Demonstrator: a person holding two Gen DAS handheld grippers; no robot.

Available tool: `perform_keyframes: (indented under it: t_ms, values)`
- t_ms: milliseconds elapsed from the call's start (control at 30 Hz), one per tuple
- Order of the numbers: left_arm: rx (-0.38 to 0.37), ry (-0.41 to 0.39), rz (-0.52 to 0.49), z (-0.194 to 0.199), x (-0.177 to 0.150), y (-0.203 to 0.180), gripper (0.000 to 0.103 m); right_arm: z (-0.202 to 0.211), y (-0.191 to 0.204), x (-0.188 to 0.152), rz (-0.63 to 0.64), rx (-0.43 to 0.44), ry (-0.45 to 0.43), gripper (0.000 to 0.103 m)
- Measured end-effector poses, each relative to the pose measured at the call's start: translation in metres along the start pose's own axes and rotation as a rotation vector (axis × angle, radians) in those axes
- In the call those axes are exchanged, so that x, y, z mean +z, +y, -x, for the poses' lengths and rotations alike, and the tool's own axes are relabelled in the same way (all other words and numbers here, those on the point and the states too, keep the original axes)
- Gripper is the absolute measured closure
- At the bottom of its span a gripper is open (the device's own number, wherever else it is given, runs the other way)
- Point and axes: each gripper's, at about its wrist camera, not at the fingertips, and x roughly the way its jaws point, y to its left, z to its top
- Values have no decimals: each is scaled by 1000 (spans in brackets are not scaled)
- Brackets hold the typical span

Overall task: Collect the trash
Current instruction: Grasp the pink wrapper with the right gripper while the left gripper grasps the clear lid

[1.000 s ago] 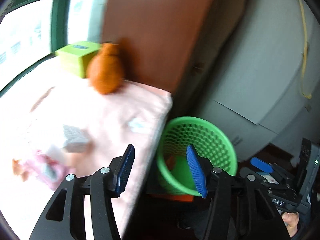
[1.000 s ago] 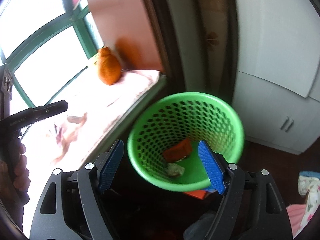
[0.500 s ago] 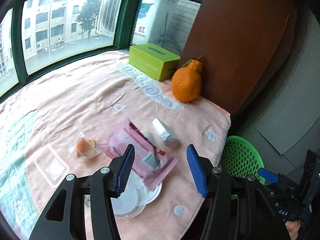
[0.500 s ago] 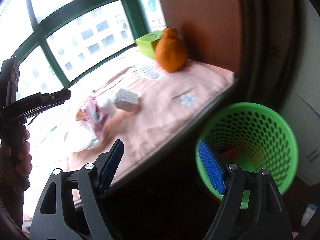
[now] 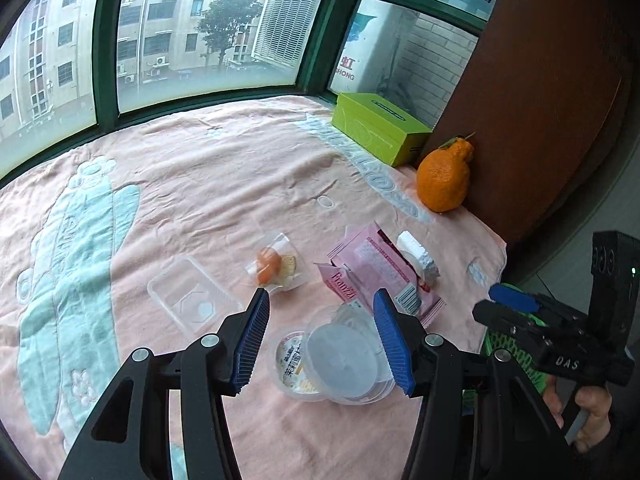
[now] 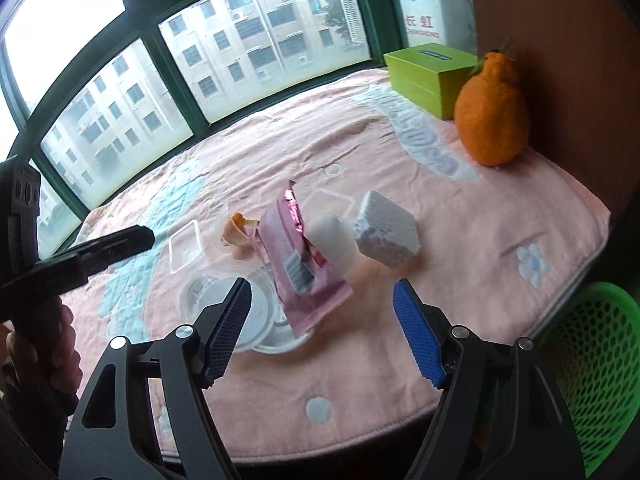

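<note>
— Two grippers, holding anything?
— Nothing. Left gripper (image 5: 324, 340) is hanging parted over the plastic cups (image 5: 340, 364); right gripper (image 6: 322, 330) is closing, empty, near the pink wrapper (image 6: 300, 264) lying on the blanket (image 6: 400, 360).

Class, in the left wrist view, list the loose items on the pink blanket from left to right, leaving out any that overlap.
Clear plastic tray → wrapped orange snack → pink wrapper → orange citrus fruit. The cups and foam block overlap the wrapper, so they are left out.
</note>
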Motion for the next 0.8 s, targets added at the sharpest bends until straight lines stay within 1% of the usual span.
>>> perform_keyframes:
  t_ms: [33, 100, 200, 367, 567, 700, 800]
  values:
    - [1, 4, 4, 0, -2, 4, 51, -6, 4, 6, 18, 5, 4, 32]
    - [2, 10, 6, 0, -6, 9, 51, -19, 12, 18, 50, 16, 18, 38]
    - [4, 18, 6, 1, -11, 14, 51, -41, 19, 31, 57, 49, 50, 40]
    - [6, 30, 21, 1, -17, 26, 51, -70, 26, 49, 89, 44, 76, 47]
    - [2, 38, 30, -3, -20, 34, 51, -94, 25, 60, 86, 51, 113, 52]
    - [-4, 45, 34, -4, -22, 36, 51, -106, 26, 63, 95, 30, 136, 54]
    - [-5, 52, 34, -8, -23, 37, 51, -112, 25, 64, 97, 21, 148, 58]
